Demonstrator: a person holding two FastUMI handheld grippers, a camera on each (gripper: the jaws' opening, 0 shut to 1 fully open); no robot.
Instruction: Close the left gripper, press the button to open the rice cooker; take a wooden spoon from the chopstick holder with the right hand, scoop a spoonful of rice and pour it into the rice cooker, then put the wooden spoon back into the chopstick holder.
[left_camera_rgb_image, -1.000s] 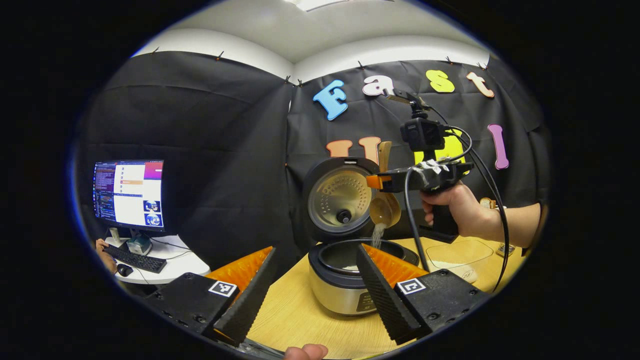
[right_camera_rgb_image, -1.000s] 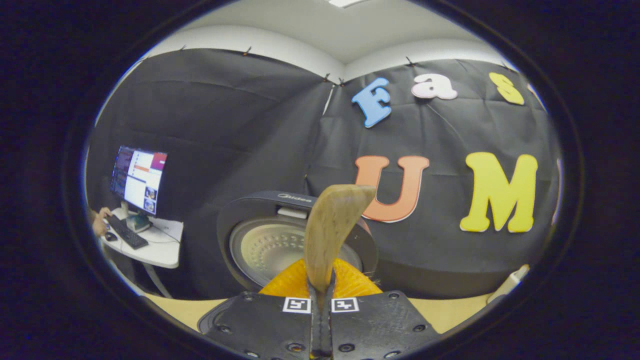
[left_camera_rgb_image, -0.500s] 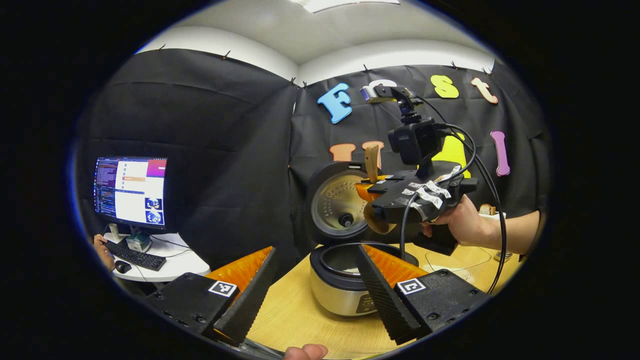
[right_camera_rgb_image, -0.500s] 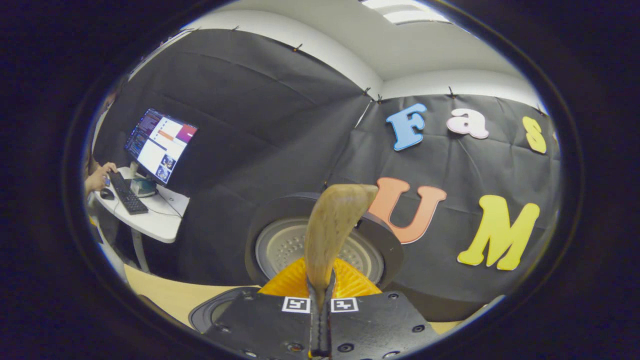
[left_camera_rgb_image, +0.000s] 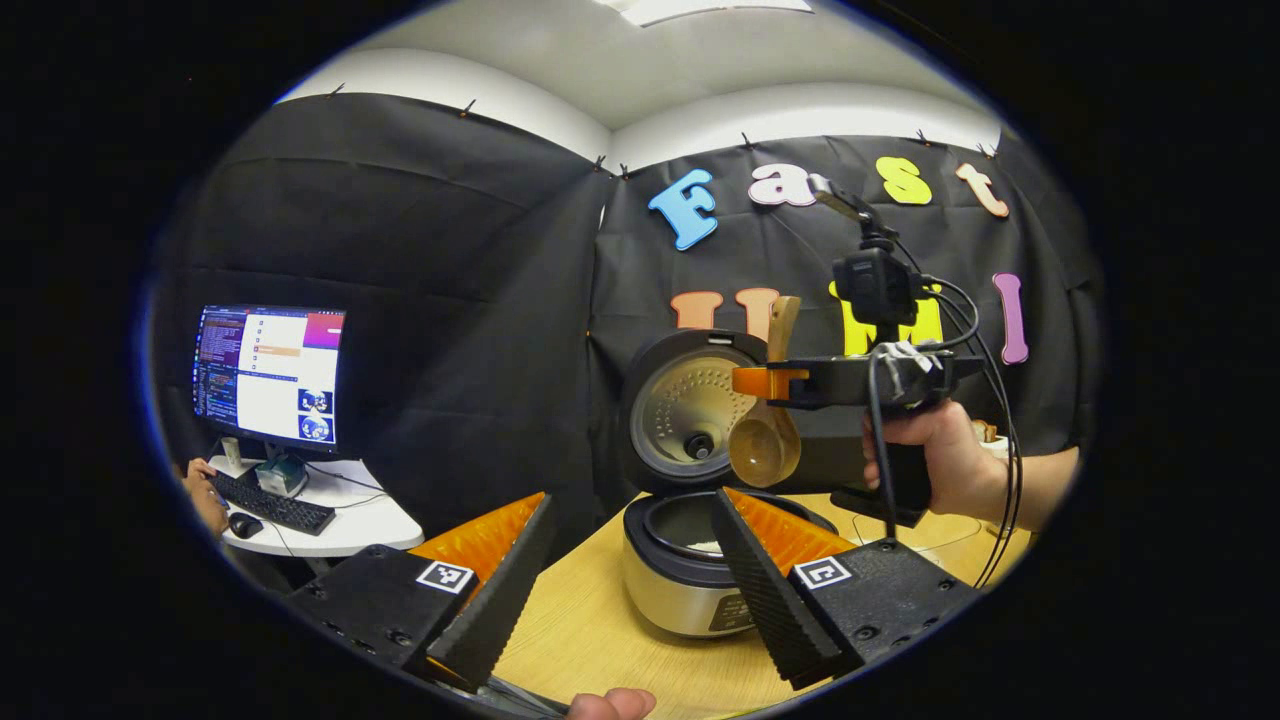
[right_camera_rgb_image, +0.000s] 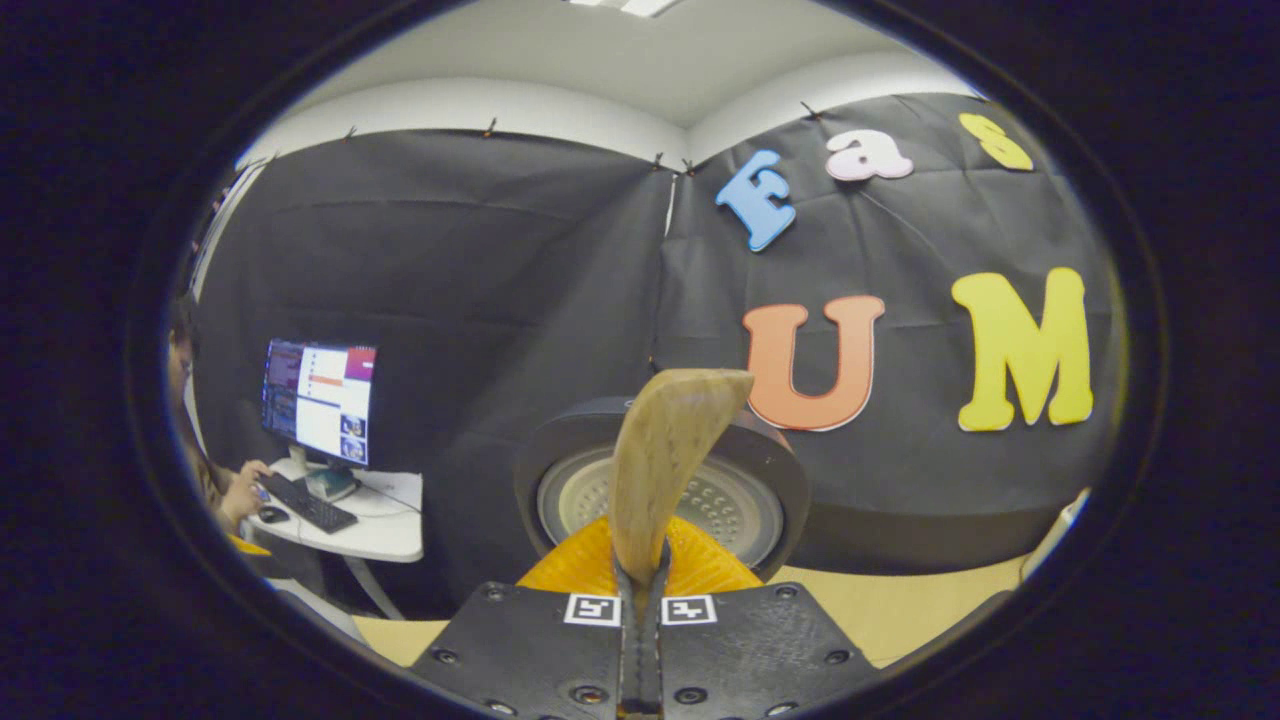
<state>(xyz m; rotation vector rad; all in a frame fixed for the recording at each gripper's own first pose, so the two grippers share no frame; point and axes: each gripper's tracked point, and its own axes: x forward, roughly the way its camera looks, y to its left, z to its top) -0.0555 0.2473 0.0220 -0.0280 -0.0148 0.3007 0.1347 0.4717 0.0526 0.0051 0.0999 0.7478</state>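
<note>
The rice cooker (left_camera_rgb_image: 685, 600) stands on the wooden table with its lid (left_camera_rgb_image: 688, 415) raised; a little white rice lies in the pot. My left gripper (left_camera_rgb_image: 630, 495) hangs open in front of it, holding nothing. Above the pot, a hand (left_camera_rgb_image: 935, 455) holds my right gripper (left_camera_rgb_image: 762, 382) level, shut on the wooden spoon (left_camera_rgb_image: 766, 450), whose bowl hangs down with no rice in it. In the right gripper view the spoon's handle (right_camera_rgb_image: 665, 450) rises from the shut right gripper (right_camera_rgb_image: 640, 590), with the lid (right_camera_rgb_image: 745, 510) behind it.
A monitor (left_camera_rgb_image: 268, 375) and keyboard (left_camera_rgb_image: 275, 510) sit on a white side table at the left, where a person's hand (left_camera_rgb_image: 205, 500) rests. A clear container's edge (left_camera_rgb_image: 860, 515) lies on the table behind the cooker. Cables (left_camera_rgb_image: 1000, 440) trail from the right gripper.
A second ago rice was falling from the tipped spoon into the pot. The right gripper then rolled and came back level; no rice falls now. My left gripper stayed open.
</note>
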